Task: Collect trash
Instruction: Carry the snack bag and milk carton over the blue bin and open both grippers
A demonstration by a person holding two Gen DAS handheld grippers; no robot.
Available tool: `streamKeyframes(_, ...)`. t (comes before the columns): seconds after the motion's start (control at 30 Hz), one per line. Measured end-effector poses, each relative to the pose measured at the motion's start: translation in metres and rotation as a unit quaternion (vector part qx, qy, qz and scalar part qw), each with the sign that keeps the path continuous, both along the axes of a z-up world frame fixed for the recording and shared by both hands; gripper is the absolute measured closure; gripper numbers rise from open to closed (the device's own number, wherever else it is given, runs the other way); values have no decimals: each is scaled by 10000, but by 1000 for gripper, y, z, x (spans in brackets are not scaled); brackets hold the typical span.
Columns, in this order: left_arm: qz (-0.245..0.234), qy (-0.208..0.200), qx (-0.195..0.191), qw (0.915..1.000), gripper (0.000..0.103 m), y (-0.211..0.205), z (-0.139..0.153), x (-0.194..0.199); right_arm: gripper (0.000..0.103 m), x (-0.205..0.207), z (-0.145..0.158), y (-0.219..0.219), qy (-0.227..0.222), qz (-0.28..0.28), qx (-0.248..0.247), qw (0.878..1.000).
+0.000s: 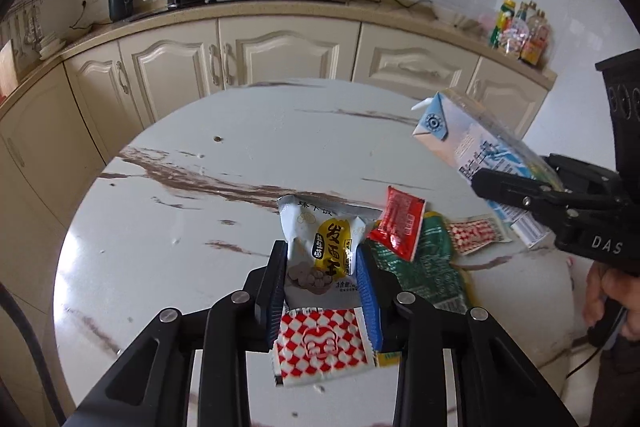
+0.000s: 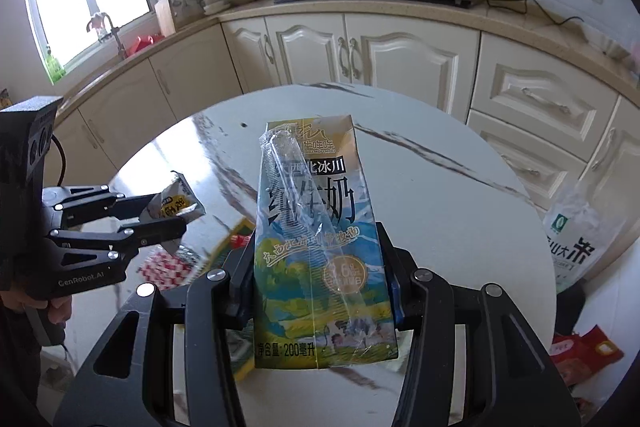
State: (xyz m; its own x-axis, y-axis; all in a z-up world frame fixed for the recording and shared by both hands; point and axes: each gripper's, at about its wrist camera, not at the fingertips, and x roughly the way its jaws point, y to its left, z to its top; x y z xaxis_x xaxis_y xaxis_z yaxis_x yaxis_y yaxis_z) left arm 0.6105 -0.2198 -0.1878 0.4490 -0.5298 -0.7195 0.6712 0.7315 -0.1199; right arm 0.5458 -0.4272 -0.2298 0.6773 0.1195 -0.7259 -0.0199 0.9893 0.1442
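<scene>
Both cameras ride just behind their own fingers and look steeply down and forward over the round marble table (image 1: 168,227) toward the cabinets and stove beyond. The left wrist view sits close above the left gripper (image 1: 322,267); the right gripper (image 1: 516,195) enters from its right edge. The right wrist view hangs close over the milk carton (image 2: 320,247), with the left gripper at its left edge. They share the tabletop, wrappers and stove counter.

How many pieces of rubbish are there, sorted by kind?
Milk carton: 1
Grey-and-yellow snack packet: 1
Red-and-white checkered wrappers: 2
Red sachet: 1
Green packet: 1
Total: 6
</scene>
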Motion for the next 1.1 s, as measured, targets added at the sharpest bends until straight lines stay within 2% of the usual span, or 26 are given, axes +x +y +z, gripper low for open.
streamKeyframes(0.17, 123, -175, -196, 9996, 74, 38, 19, -26, 57, -14, 25, 40, -197, 165, 5, 9997)
streamKeyframes(0.33, 395, -346, -388, 9979, 74, 103, 35, -52, 57, -25, 45, 96, -376, 366, 28, 9986)
streamKeyframes(0.6, 1246, -600, -541, 9889, 74, 254, 55, -109, 56, -26, 61, 241, -597, 1178, 72, 9912)
streamKeyframes(0.73, 1778, -558, -525, 9811, 74, 323, 51, -130, 56, -23, 51, 323, -592, 1627, 115, 9848)
streamKeyframes(0.87, 2276, -403, -464, 9718, 74, 380, 34, -142, 56, -14, 29, 397, -477, 1999, 147, 9785)
streamKeyframes(1.0, 2618, -106, -457, 9640, 74, 421, 3, -149, 56, -1, -7, 457, -260, 2235, 77, 9743)
streamKeyframes(1.1, 2778, 164, -397, 9597, 74, 440, -28, -146, 56, 11, -46, 489, 35, 2308, 51, 9730)
